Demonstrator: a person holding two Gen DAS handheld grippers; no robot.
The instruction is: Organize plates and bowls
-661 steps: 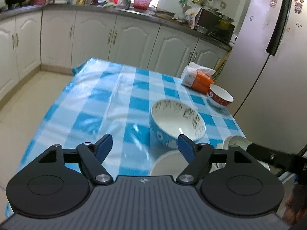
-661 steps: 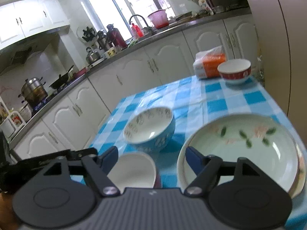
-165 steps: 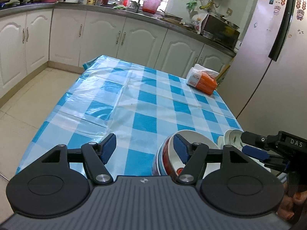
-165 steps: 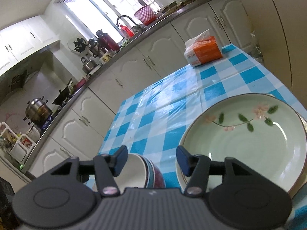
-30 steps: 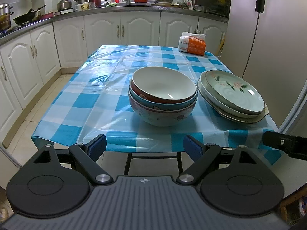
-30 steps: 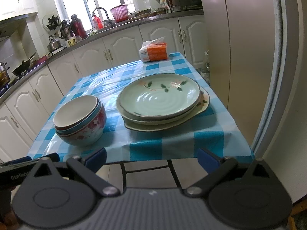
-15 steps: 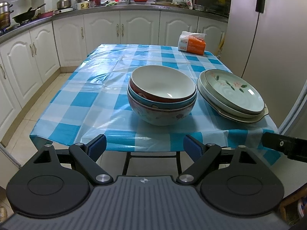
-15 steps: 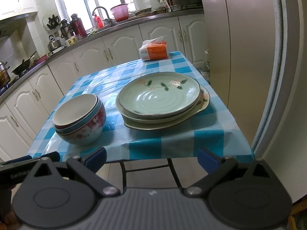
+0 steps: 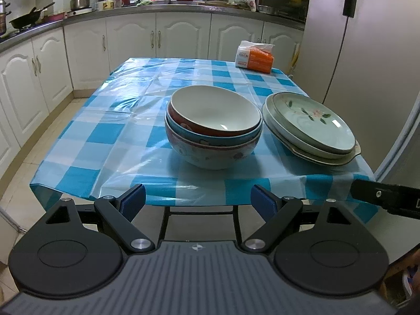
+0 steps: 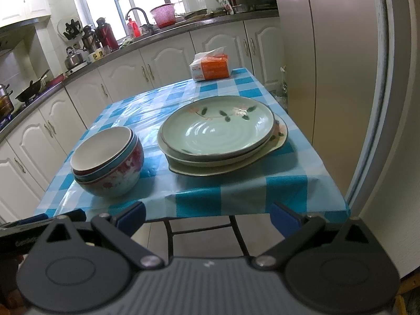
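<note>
With both grippers held off the near edge of the table (image 9: 105,120), nothing is gripped: the left gripper (image 9: 197,201) has its blue-padded fingers (image 9: 133,201) spread wide with only air and the table frame between them, and the right gripper (image 10: 207,214) likewise has its fingers (image 10: 284,216) spread and empty. Bowl stack (image 9: 213,126): three bowls nested, white-lined one with a dark red outside on top, a blue-rimmed one under it, a white one with red floral print at the bottom; it sits near the near edge, roughly mid-width in the left wrist view. Plate stack (image 9: 309,124): pale green plate with a flower-and-leaf sprig on top, a second round plate under it, a wider eared platter at the bottom; it sits at the near right corner, just beside the bowl stack and not touching it. In the right wrist view the bowl stack (image 10: 107,160) lies left of the plate stack (image 10: 218,131). Tablecloth is blue-and-white check under clear plastic. Orange-and-white tissue pack (image 9: 254,57) stands at the far right corner. Tall fridge (image 9: 354,52) flanks the right edge; white cabinets (image 9: 157,39) run beyond the far edge.
</note>
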